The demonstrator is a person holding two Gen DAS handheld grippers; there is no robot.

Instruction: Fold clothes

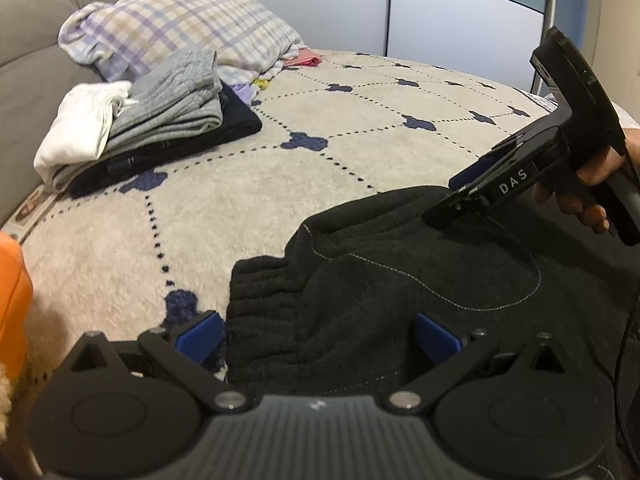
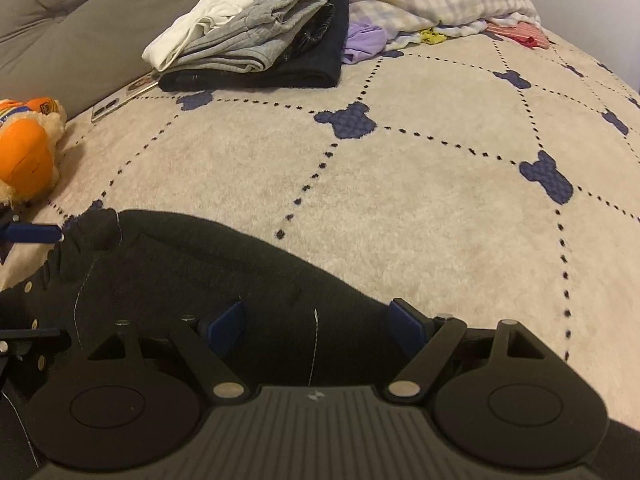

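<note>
Nearest the cameras, a black garment [image 1: 380, 280] lies spread on the pale blanket [image 1: 280, 184], its gathered waistband toward the left gripper [image 1: 316, 336], whose blue pads stand wide apart with the cloth edge between them, not yet pinched. The right gripper [image 2: 316, 320] likewise hangs over the far edge of the same garment with its jaws spread wide, the dark fabric lying between the pads and nothing clamped; in the left wrist view its tip sits low on the cloth, though whether it presses there cannot be told. The likely trouble from here is an uneven pickup: the fabric looks thick and soft, so one side may catch only the top layer or slide out as it lifts, leaving the fold skewed, and a gripper sunk too deep could snag the fluffy blanket along with the cloth. An orange plush toy [image 2: 28, 160] lies near the left side, close enough to be brushed by a swinging fold. Farther back, a folded stack [image 1: 160, 120] in white, grey and dark cloth rests by the sofa back [image 1: 32, 40], with a plaid heap [image 1: 180, 24] of unfolded laundry beyond it
</note>
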